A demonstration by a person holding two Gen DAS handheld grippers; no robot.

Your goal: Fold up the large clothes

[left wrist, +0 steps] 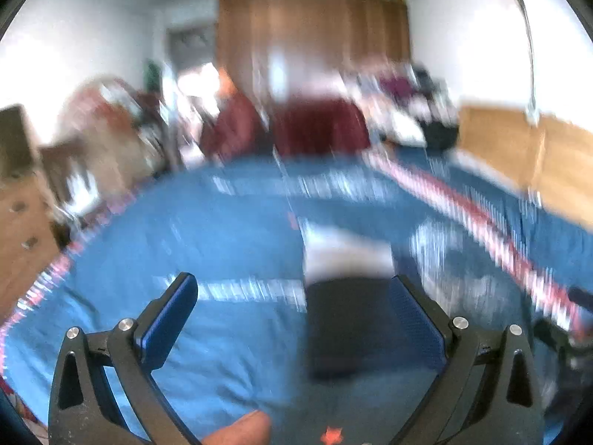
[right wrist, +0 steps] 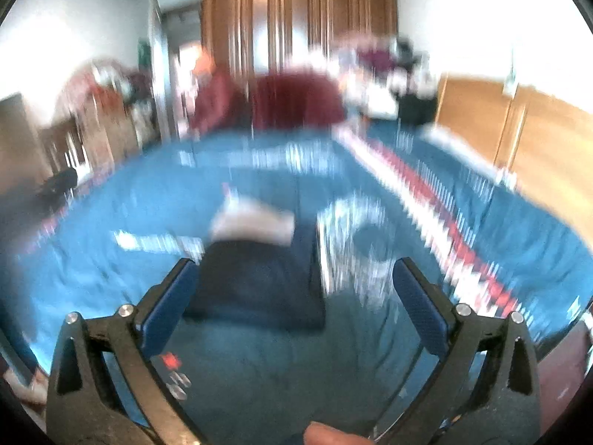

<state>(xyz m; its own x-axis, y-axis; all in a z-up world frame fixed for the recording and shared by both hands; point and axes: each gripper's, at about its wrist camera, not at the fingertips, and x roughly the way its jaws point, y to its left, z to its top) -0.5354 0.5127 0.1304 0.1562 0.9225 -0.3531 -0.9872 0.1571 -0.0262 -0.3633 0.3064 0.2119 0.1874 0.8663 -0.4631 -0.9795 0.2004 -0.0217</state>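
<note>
Both views are heavily smeared by motion blur, so fine detail is lost. A wide bed covered in a blue bedspread point(left wrist: 155, 244) with soft wrinkles fills the room's middle; a red and white patterned band point(right wrist: 437, 207) runs along it, off to the right of the tools.

The left gripper point(left wrist: 296, 319) has black metal arms with flat blue pads, and its jaws stand spread wide with nothing between them. Just ahead of it, near its right pad, lies a folded garment point(left wrist: 344, 326): a dark, roughly rectangular block with a pale, whitish strip at its far end. The fabric's texture cannot be made out.

The right gripper point(right wrist: 296, 293), of the same build, is also spread wide and empty. The garment point(right wrist: 255, 282) lies on the bedspread just ahead, closer to its left pad.

Beyond the bed, dark red cushions point(right wrist: 296, 100) and a brown wooden wardrobe point(right wrist: 296, 18) appear only as blurred shapes. A fingertip point(left wrist: 241, 428) is cut off at the lower edge.
</note>
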